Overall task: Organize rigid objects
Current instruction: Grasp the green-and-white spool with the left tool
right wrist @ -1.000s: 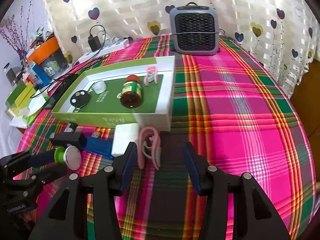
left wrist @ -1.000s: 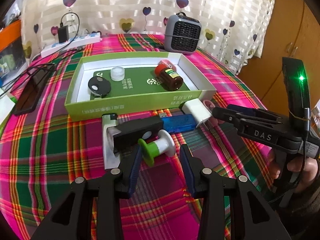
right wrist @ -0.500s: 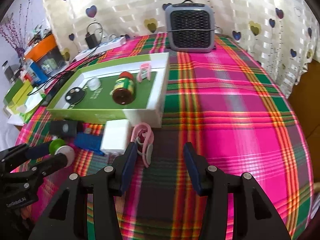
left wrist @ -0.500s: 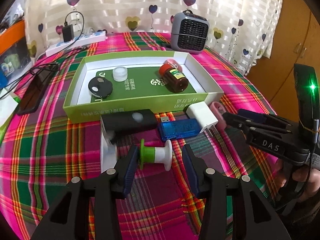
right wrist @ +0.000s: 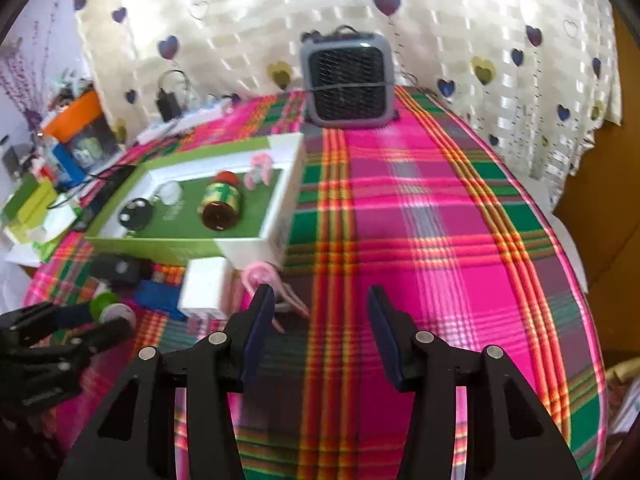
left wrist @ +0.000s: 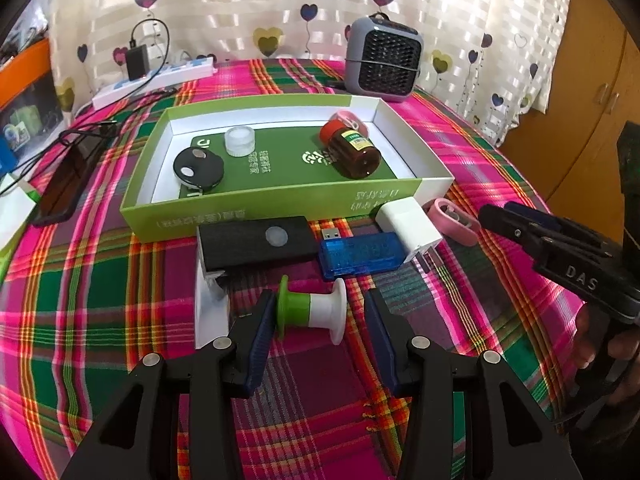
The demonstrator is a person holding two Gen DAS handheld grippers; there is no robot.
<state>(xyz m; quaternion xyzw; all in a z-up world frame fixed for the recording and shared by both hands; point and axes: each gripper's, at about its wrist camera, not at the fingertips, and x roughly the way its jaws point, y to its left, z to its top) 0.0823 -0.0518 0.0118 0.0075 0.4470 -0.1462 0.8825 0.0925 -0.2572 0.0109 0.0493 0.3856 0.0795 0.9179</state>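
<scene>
So, left wrist view: left gripper [left wrist: 318,320] w/ fingers apart; jaws have just been opening, and the green-and-white spool [left wrist: 312,312] lies on its side between them on the plaid tablecloth [left wrist: 100,300]. Green flange sits just beside the left finger [left wrist: 262,328], maybe touching, can't tell; white flange is clear of the right finger, so nothing is clamped. Just past the spool: black remote [left wrist: 256,240], blue USB stick [left wrist: 360,254], white charger [left wrist: 410,228], pink clip [left wrist: 454,220], all in a row along the near wall of the green box [left wrist: 260,208]. In the box: brown bottle [left wrist: 354,150] on its side, black key fob [left wrist: 198,168], small white cap [left wrist: 239,141]. Right gripper [left wrist: 496,212] comes in from the right edge, tips near the pink clip, a hand [left wrist: 612,352] on its handle. Grey heater [left wrist: 382,64] at the far end. Right wrist view, blurry: right gripper [right wrist: 320,320] fingers apart, nothing between them but cloth. Pink clip [right wrist: 266,280] lies just outside the left finger [right wrist: 260,320], partly hidden behind it, w/ the white charger [right wrist: 204,288] further left. Left gripper [right wrist: 96,324] shows at lower left w/ the spool [right wrist: 110,308] at its tips.
</scene>
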